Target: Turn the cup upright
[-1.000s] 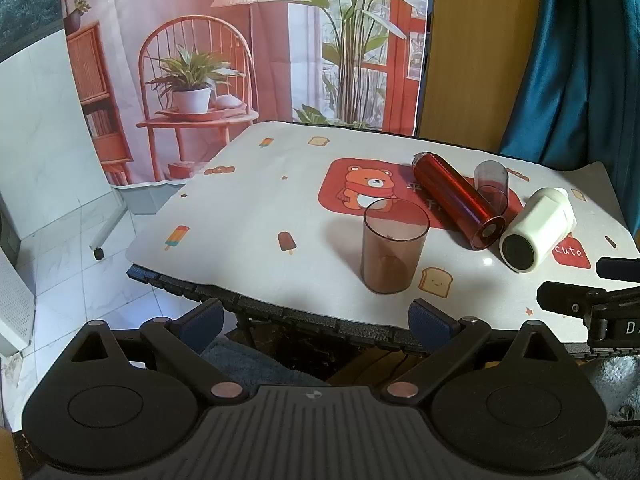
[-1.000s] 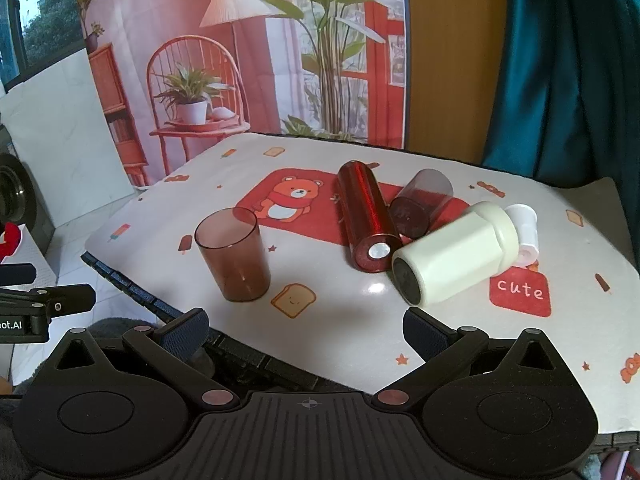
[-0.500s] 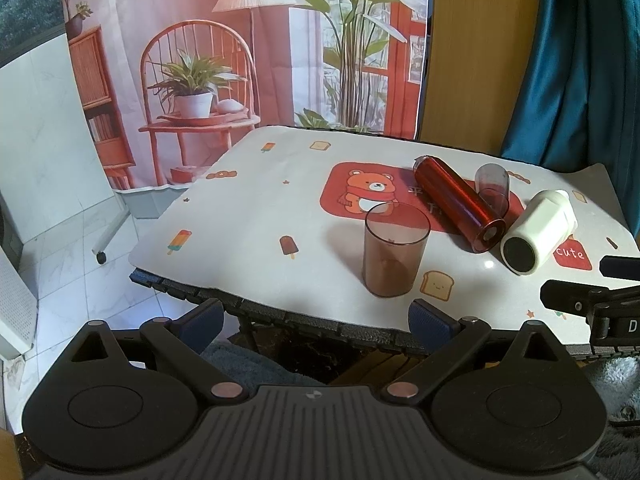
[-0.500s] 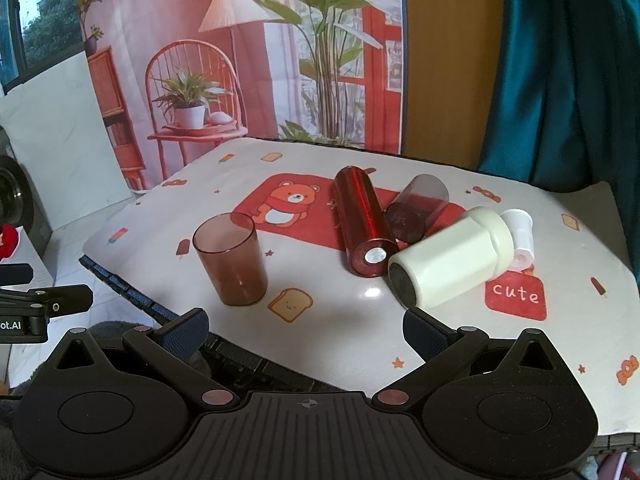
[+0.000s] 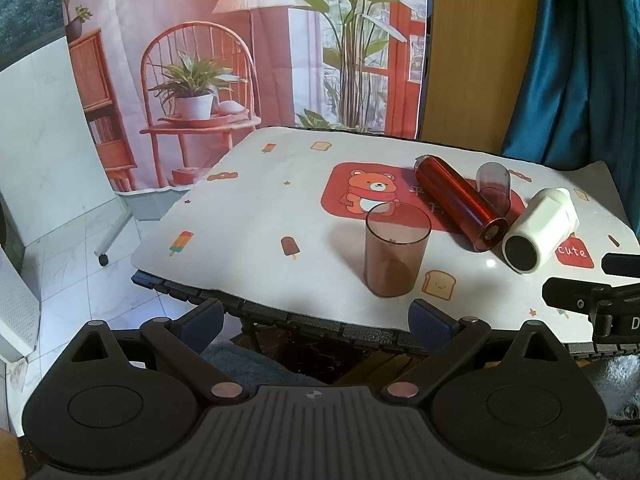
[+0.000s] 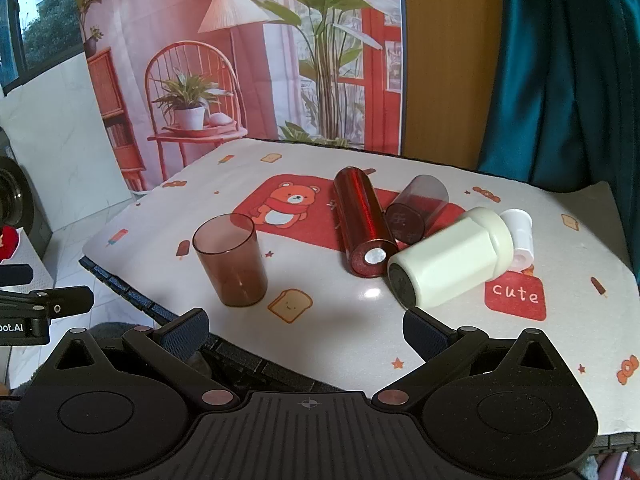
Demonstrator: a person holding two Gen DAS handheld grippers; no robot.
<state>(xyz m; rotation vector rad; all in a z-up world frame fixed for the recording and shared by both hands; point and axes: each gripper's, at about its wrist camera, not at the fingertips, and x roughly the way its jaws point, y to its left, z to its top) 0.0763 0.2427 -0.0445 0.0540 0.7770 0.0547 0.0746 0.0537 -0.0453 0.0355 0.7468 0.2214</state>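
Note:
A brown see-through cup stands upright near the table's front edge. A smaller see-through cup lies on its side behind a red metallic bottle and a cream bottle, both lying down. My left gripper is open and empty, in front of the table edge, below the brown cup. My right gripper is open and empty over the table's front edge, short of the bottles.
The table wears a white cloth with a bear print. A printed backdrop hangs behind, a teal curtain at the right. The floor drops off to the left. Each gripper shows at the edge of the other's view.
Both grippers have pulled back a little from the table; the objects look slightly farther. Nothing on the table has moved.

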